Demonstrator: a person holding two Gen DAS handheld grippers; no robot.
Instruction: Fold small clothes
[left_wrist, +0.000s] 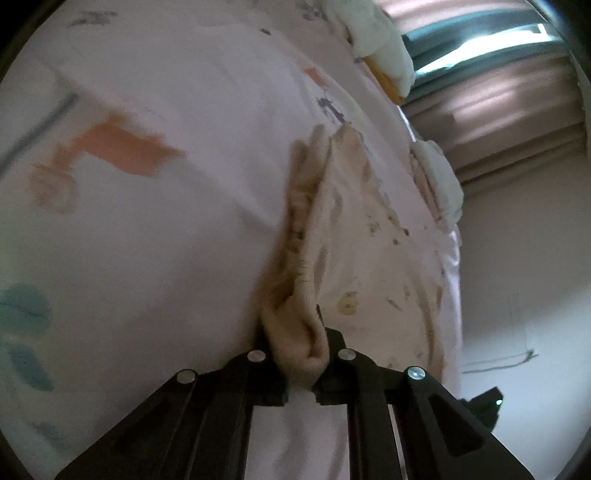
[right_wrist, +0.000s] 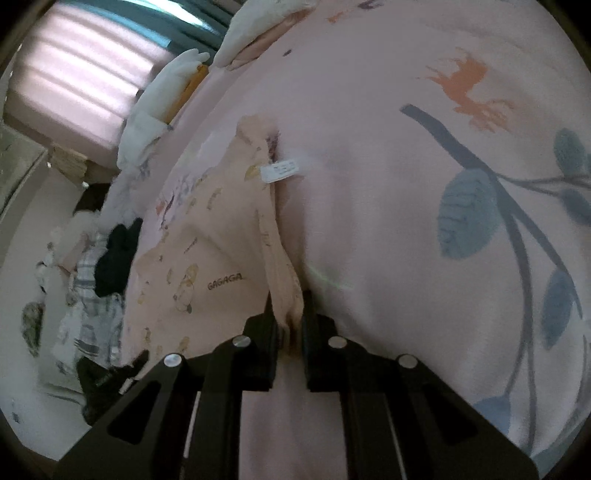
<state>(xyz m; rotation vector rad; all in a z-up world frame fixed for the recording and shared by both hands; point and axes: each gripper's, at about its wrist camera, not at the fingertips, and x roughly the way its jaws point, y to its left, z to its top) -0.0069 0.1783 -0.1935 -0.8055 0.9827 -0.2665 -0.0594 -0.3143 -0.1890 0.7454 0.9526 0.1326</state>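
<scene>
Peach-coloured cotton is bunching between the fingers of both grippers. The left gripper (left_wrist: 299, 354) is pinching a gathered fold of the small garment (left_wrist: 354, 229), whose printed cloth is running away from the fingers across the bed sheet (left_wrist: 177, 229). The right gripper (right_wrist: 290, 328) is pressing together on another edge of the same garment (right_wrist: 207, 236), and its cloth is spreading to the left of the fingers, showing small animal prints and the word GAGAGA. A white care label (right_wrist: 279, 170) is sticking out from the garment's far seam, lying over the sheet. The sheet is pale pink, printed with orange animals and blue-grey leaves on dark stems. In the right wrist view a pile of other clothes (right_wrist: 99, 273), plaid and black among them, is lying beside the bed's left edge. White bedding (left_wrist: 384, 40) is sitting at the far end of the bed, near striped curtains (left_wrist: 517, 122).
</scene>
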